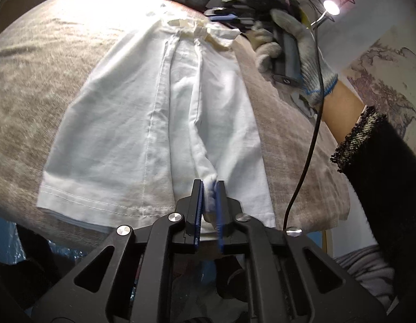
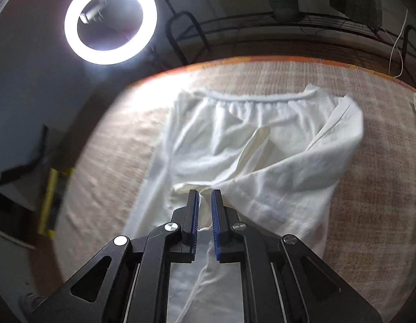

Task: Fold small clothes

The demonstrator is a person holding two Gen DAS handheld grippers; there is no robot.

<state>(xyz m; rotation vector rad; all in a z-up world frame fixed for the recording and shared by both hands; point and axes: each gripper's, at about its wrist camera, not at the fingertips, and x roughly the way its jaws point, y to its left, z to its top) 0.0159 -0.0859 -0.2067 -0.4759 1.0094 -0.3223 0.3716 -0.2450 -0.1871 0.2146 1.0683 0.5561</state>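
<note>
You are mid-fold on the white shorts (image 1: 159, 123), which lie on the beige cloth-covered table (image 1: 41, 80) with the waistband at the far end and the leg hems toward you. Your left gripper (image 1: 208, 204) is pinched together on a bunch of fabric at the crotch seam near the hem. Your right gripper (image 2: 205, 215) sits with its jaws only narrowly apart over a fold of the same garment (whether it truly grips is not clear). One leg already lies slanted across the other, so the step in hand looks like a lengthwise fold. Next, I judge, you lay that leg flat and align the hems. The near table edge is close beneath your left tool; open cloth lies to the left, while your gloved right hand (image 1: 291, 51) crowds the far right corner.
</note>
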